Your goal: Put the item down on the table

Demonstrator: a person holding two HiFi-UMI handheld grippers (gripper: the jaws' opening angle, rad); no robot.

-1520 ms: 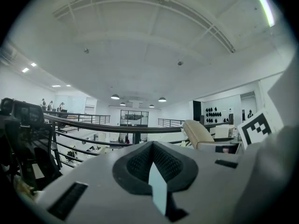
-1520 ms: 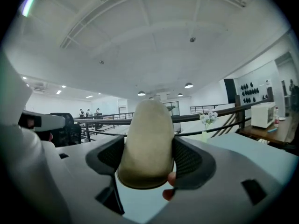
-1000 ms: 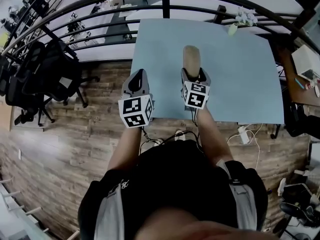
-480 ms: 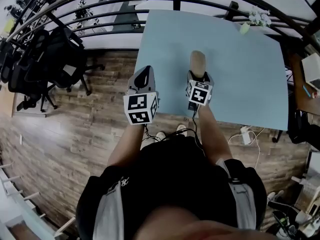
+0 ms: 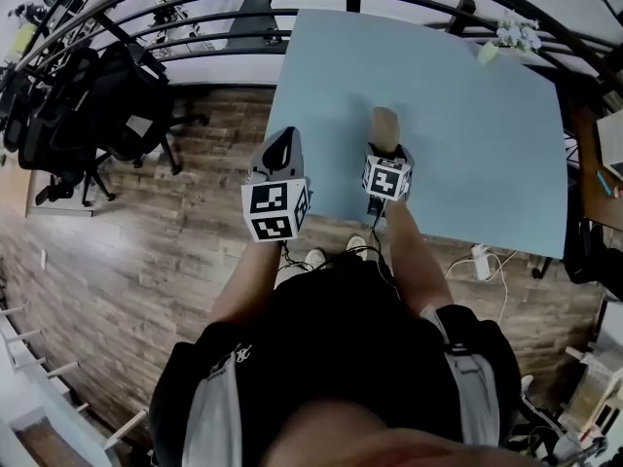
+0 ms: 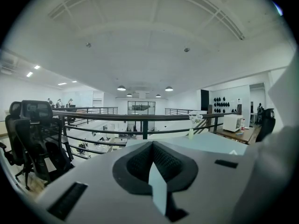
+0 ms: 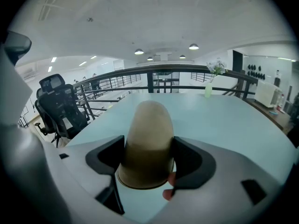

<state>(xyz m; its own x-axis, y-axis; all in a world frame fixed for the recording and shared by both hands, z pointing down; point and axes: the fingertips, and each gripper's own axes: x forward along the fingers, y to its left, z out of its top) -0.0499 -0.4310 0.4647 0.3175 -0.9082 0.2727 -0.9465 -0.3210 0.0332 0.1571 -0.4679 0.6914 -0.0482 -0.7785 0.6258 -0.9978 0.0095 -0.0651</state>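
A tan rounded item [image 5: 386, 125], shaped like a cup lying on its side, sticks out forward between the jaws of my right gripper [image 5: 387, 152]. The gripper is shut on it over the near part of the light blue table [image 5: 467, 134]. In the right gripper view the item [image 7: 147, 139] fills the gap of the right gripper [image 7: 148, 156], with its rim toward the camera. Whether it touches the table [image 7: 224, 120] I cannot tell. My left gripper [image 5: 281, 146] hovers at the table's left edge, and the left gripper [image 6: 152, 164] is shut on nothing.
A black railing [image 5: 195, 8] curves round the far side of the table. Black office chairs [image 5: 107, 115] stand to the left on the wooden floor. A small vase of flowers [image 5: 513, 35] sits at the far right corner. A power strip with cables [image 5: 477, 259] lies under the front edge.
My right gripper with the tan item has sunk a little toward the table, still shut on it. The left gripper has barely moved. The head view has shifted slightly.
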